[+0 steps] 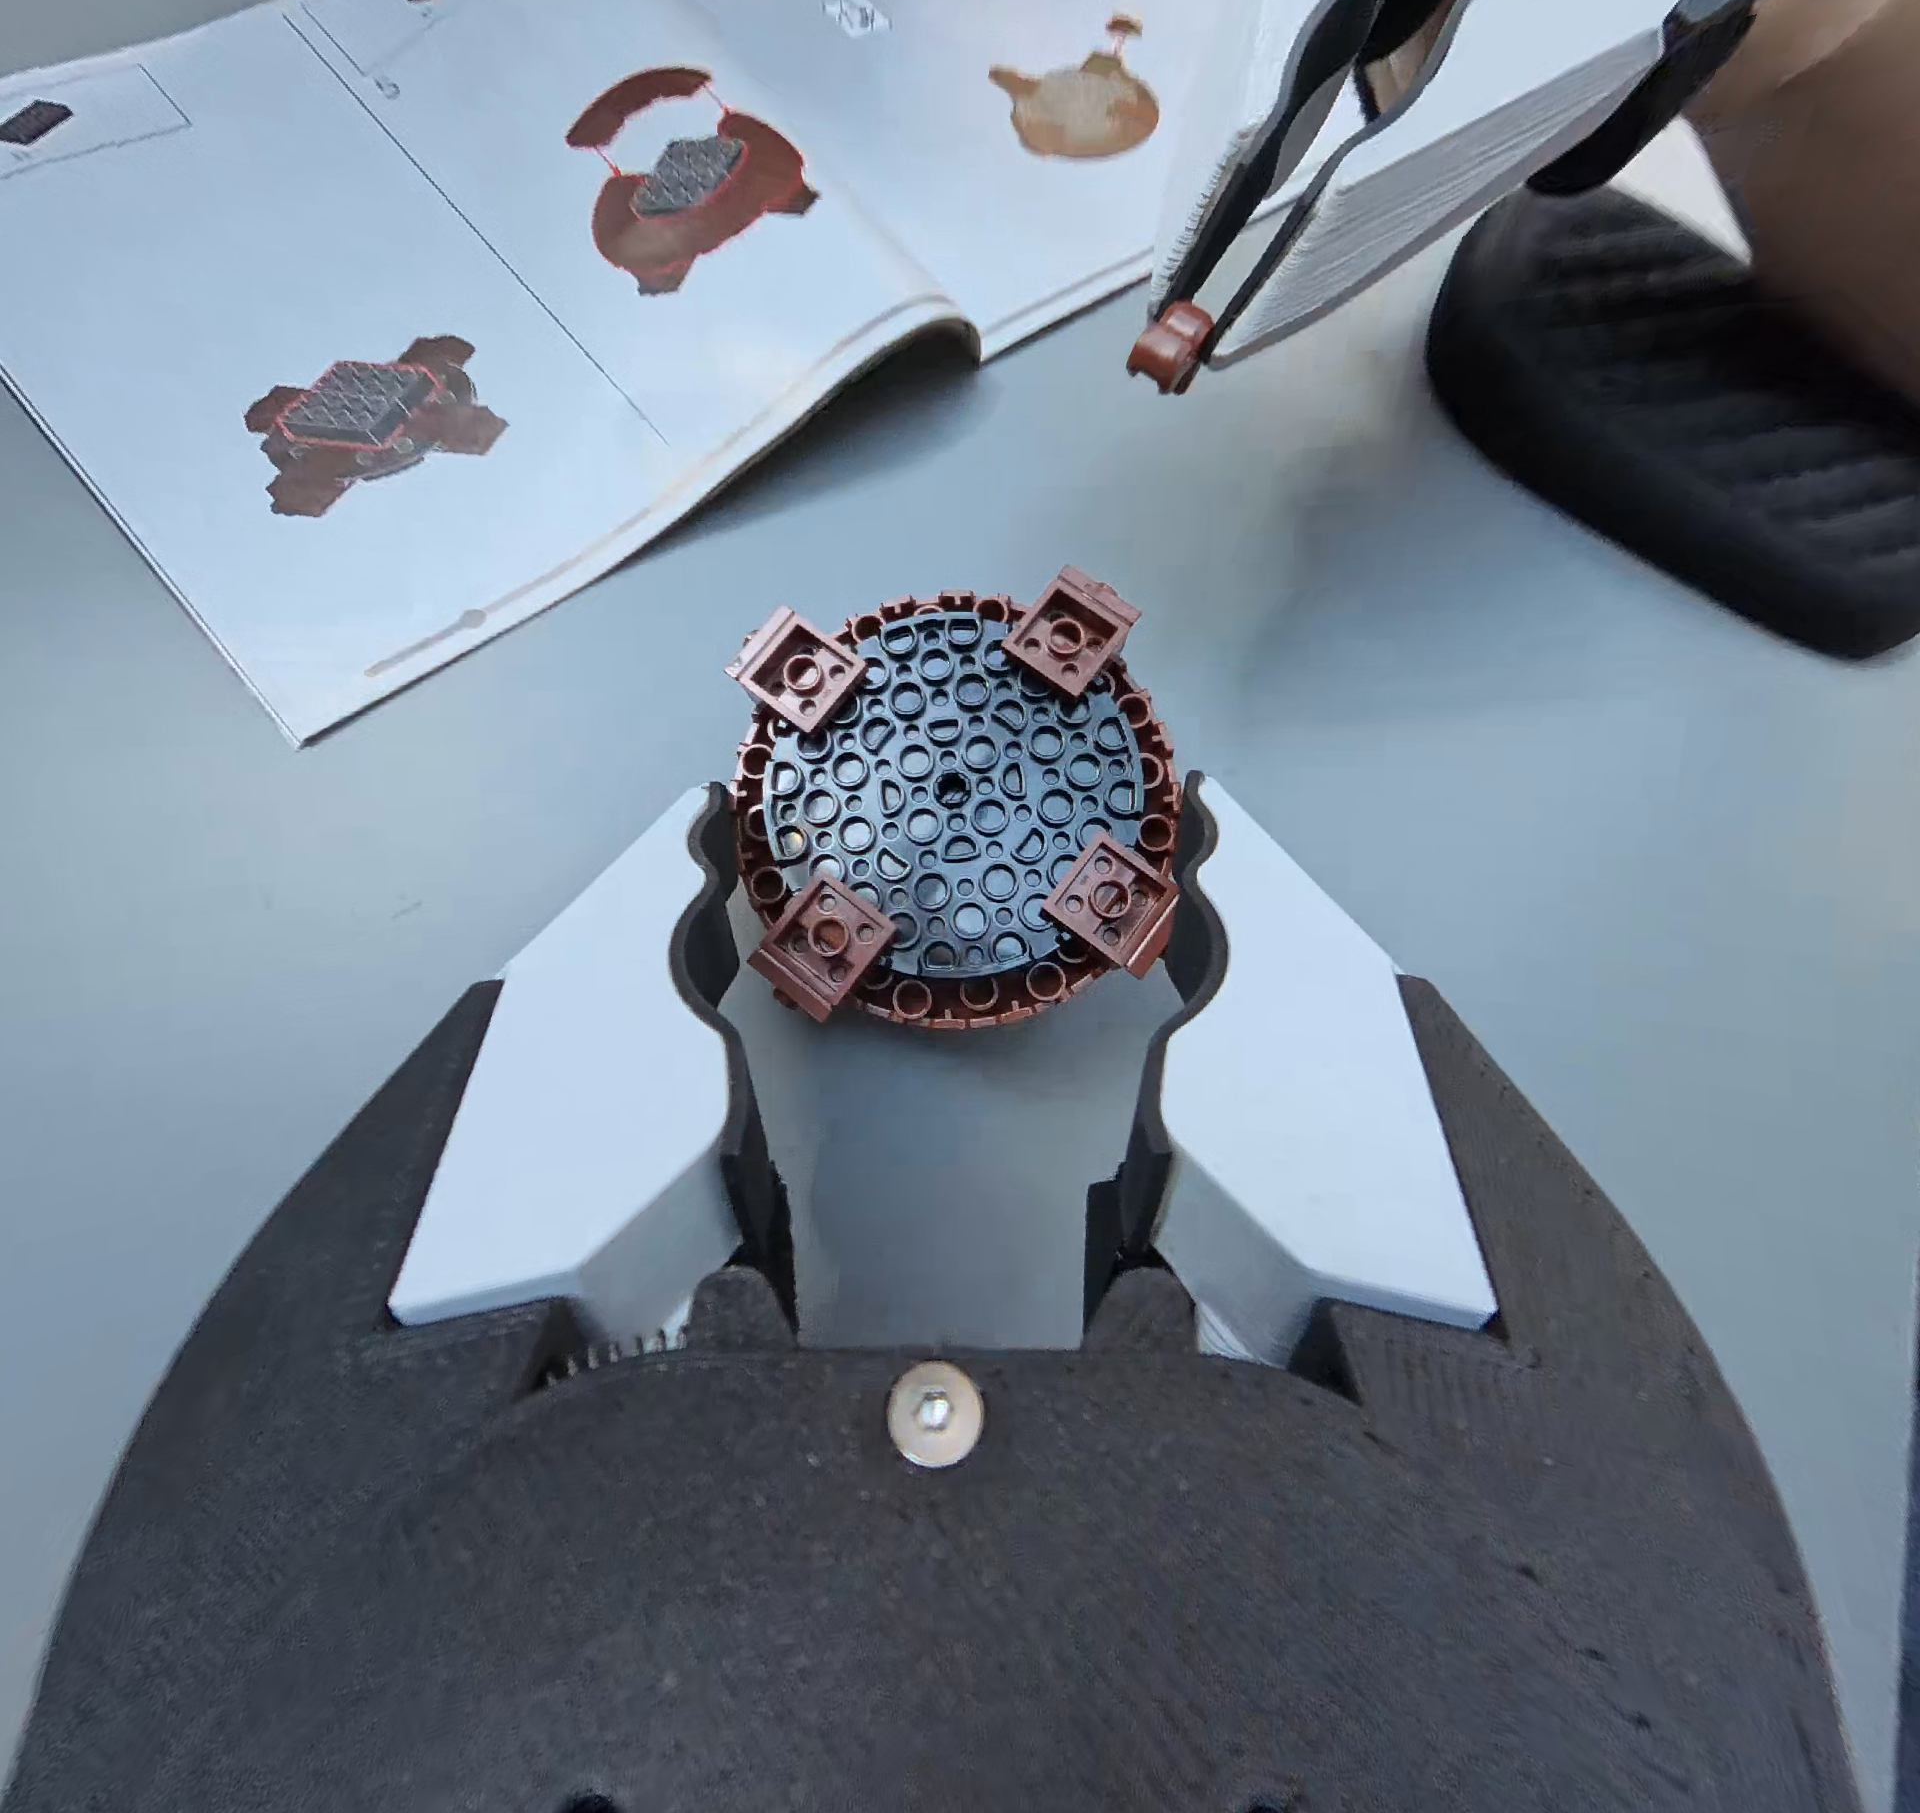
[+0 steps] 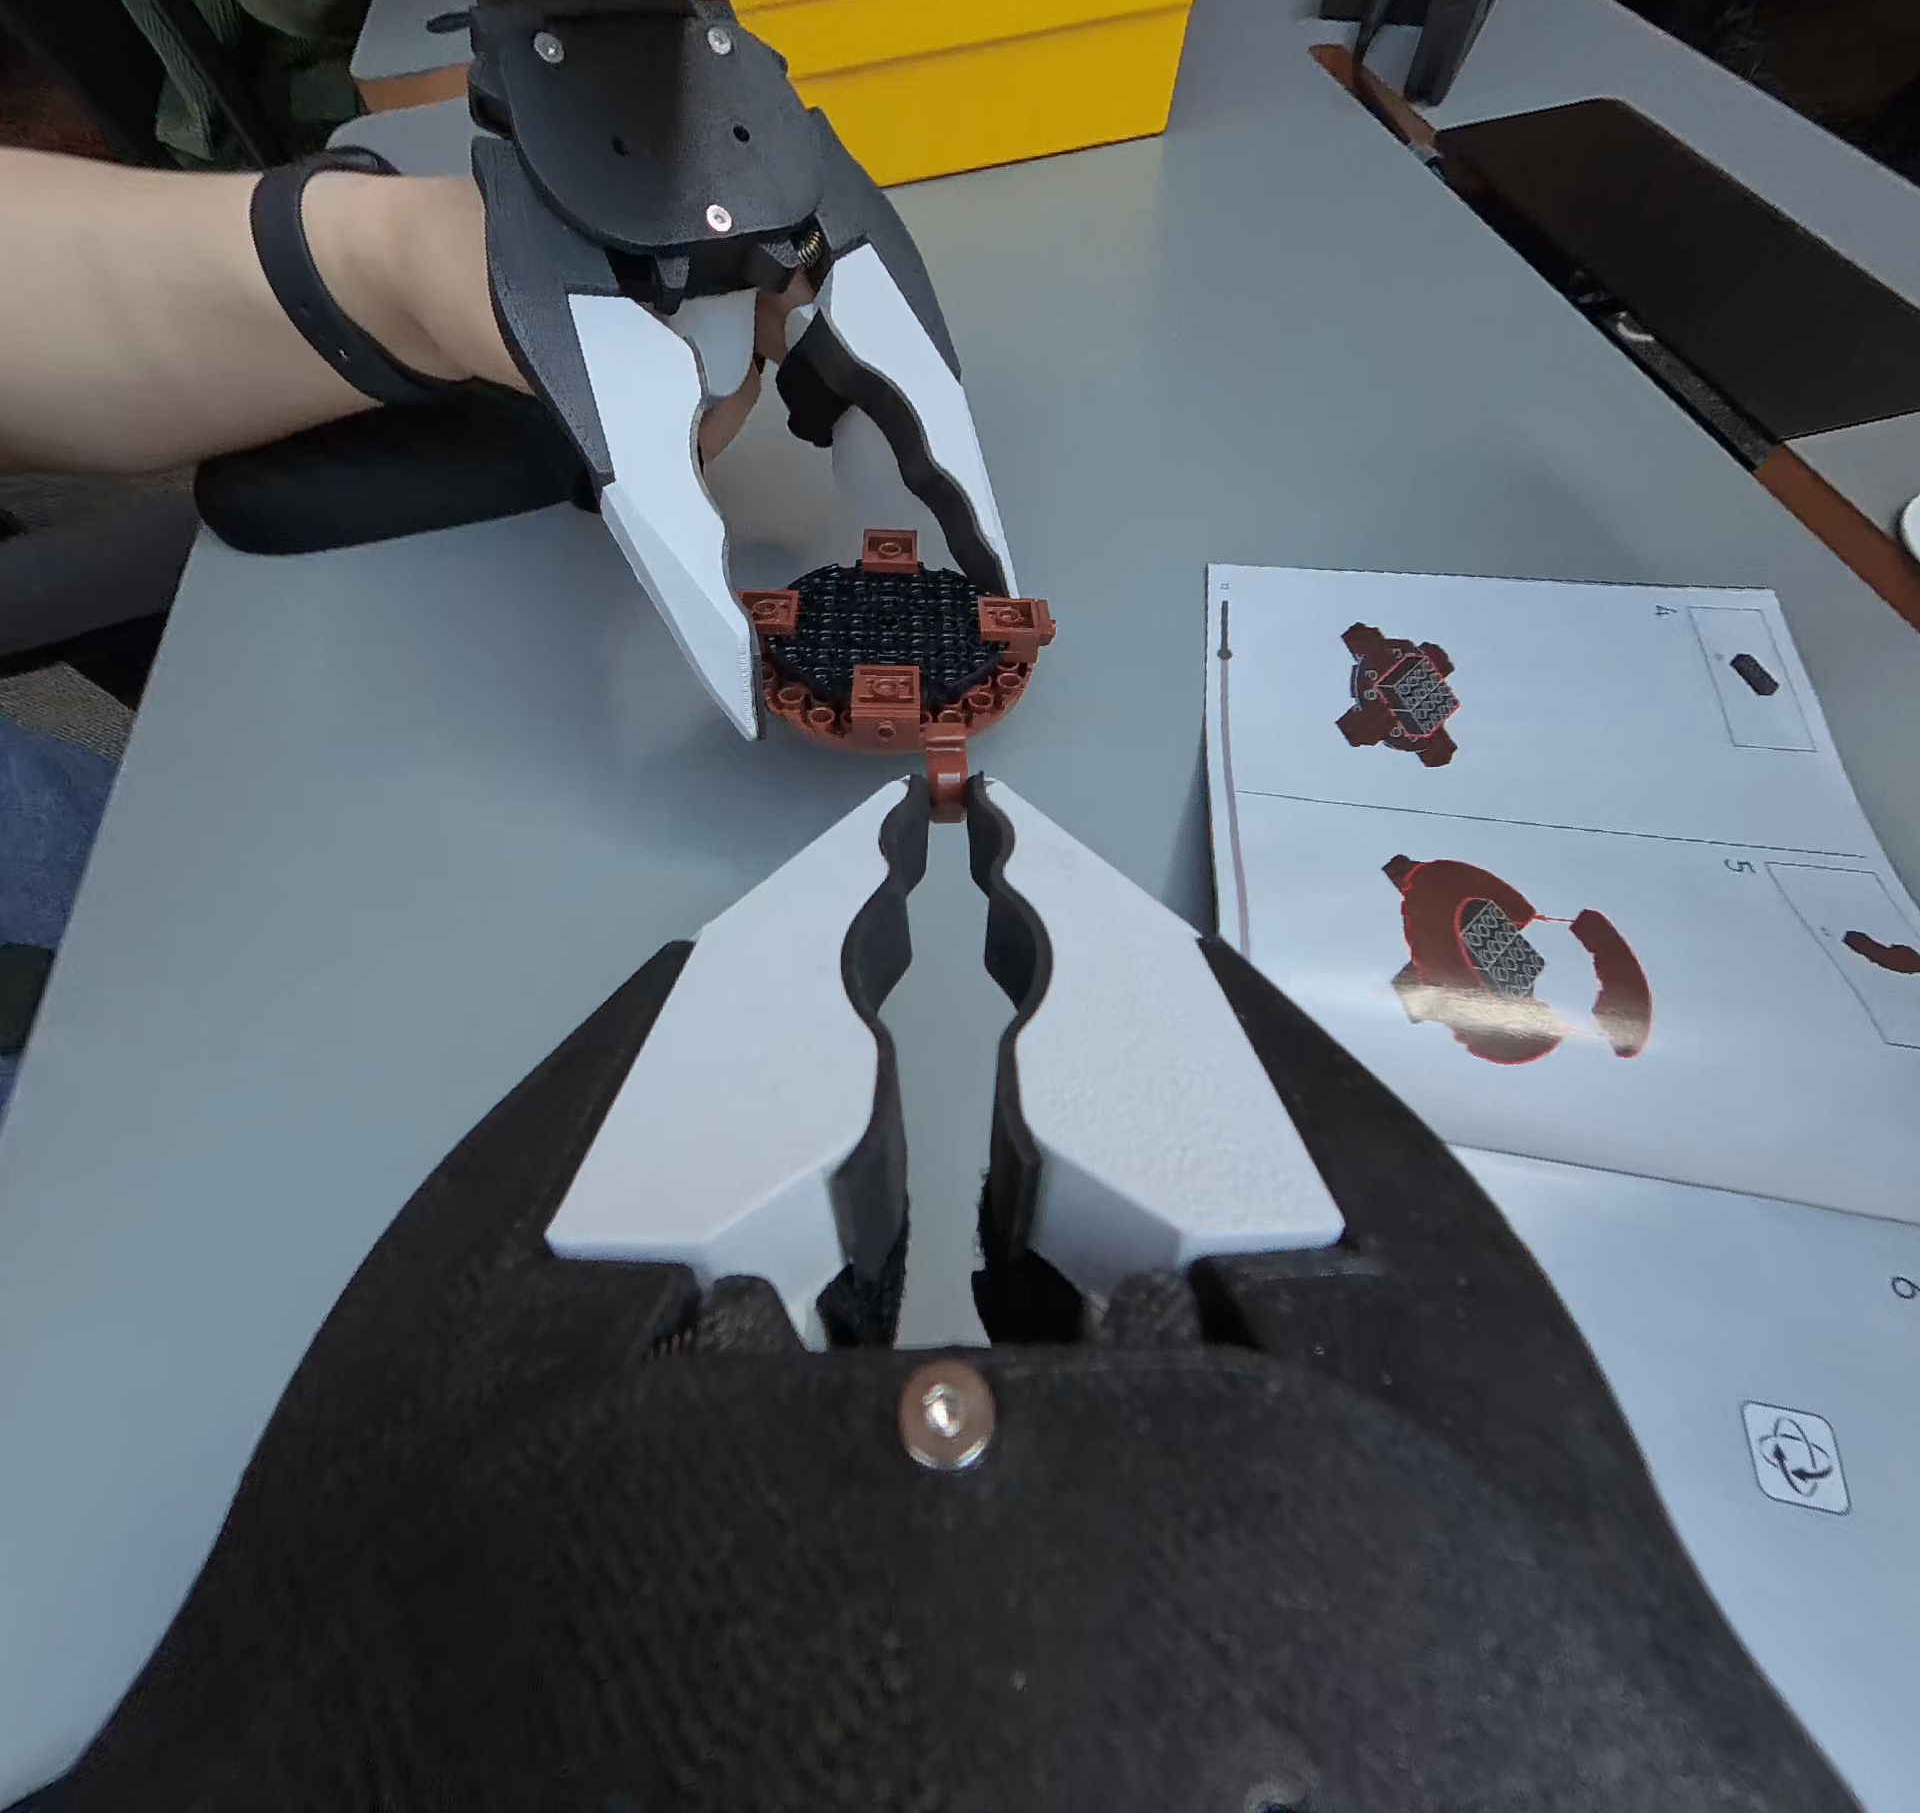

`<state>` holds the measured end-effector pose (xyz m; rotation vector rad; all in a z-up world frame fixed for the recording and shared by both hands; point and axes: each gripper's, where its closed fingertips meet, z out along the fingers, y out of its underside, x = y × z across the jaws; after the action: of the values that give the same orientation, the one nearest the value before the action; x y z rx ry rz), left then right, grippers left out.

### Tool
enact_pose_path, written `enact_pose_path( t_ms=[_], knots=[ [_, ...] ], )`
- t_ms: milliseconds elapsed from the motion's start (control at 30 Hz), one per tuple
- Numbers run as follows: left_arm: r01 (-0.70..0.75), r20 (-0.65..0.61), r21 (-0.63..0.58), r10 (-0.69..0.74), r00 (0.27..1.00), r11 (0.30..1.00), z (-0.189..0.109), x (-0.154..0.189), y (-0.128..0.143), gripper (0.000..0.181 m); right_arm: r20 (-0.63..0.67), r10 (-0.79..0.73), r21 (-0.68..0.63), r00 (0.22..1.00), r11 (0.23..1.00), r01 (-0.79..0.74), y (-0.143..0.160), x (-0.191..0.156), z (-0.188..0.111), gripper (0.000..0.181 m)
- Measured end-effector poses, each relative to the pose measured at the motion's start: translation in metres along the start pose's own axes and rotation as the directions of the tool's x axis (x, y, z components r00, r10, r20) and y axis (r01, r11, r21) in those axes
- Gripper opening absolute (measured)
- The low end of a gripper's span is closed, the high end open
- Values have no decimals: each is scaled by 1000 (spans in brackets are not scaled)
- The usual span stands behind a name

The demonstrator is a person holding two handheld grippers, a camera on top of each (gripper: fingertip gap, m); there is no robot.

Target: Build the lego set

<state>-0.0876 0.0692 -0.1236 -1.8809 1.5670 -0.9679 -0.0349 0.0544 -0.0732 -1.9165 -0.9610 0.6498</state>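
Note:
A round assembly (image 1: 951, 724), a black round plate on a brown round base with brown square pieces around its rim, sits underside up on the grey table. My left gripper (image 1: 956, 818) is shut on its two sides. It also shows in the right wrist view (image 2: 881, 651), straddling the assembly (image 2: 883, 625). My right gripper (image 2: 945, 795) is shut on a small brown clip piece (image 2: 948, 776) at its fingertips. It holds the piece just short of the assembly's near rim. In the left wrist view the right gripper (image 1: 1195, 335) and the clip piece (image 1: 1169, 350) are off to the far right of the assembly.
An open instruction booklet (image 1: 499, 288) lies beyond the assembly, at the right in the right wrist view (image 2: 1538, 880). A black padded wrist rest (image 1: 1662, 433) lies on the table. Yellow bins (image 2: 966, 28), a dark flat device (image 2: 1683, 277) and a person's forearm (image 2: 156, 309) are farther off. Left tips to right tips: about 8 centimeters. Between my left fingertips and the dark flat device (image 2: 1683, 277) there is roughly 35 centimeters.

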Motion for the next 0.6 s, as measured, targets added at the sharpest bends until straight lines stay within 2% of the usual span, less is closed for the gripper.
enact_pose_path(
  t_ms=[33, 200, 333, 467, 600],
  knots=[
    [27, -22, 32, -26, 999, 999, -5, 1, -10, 83, 13, 43, -19, 999, 999, -42, -8, 2, -3, 6],
    [168, -158, 89, -153, 976, 982, -20, 3, -45, 83, 65, 211, -148, 975, 969, -200, -52, 8, -11, 6],
    [258, -234, 138, -222, 947, 956, -19, 1, -45, 83, 126, 299, -305, 946, 919, -250, -60, 1, -9, 6],
    [319, -285, 141, -270, 920, 937, -23, -3, -41, 83, 150, 313, -297, 938, 919, -260, -68, 2, 4, 6],
    [349, -325, 189, -278, 904, 918, -31, -7, -47, 83, 145, 280, -313, 949, 923, -225, -63, 4, 16, 6]
  ],
)
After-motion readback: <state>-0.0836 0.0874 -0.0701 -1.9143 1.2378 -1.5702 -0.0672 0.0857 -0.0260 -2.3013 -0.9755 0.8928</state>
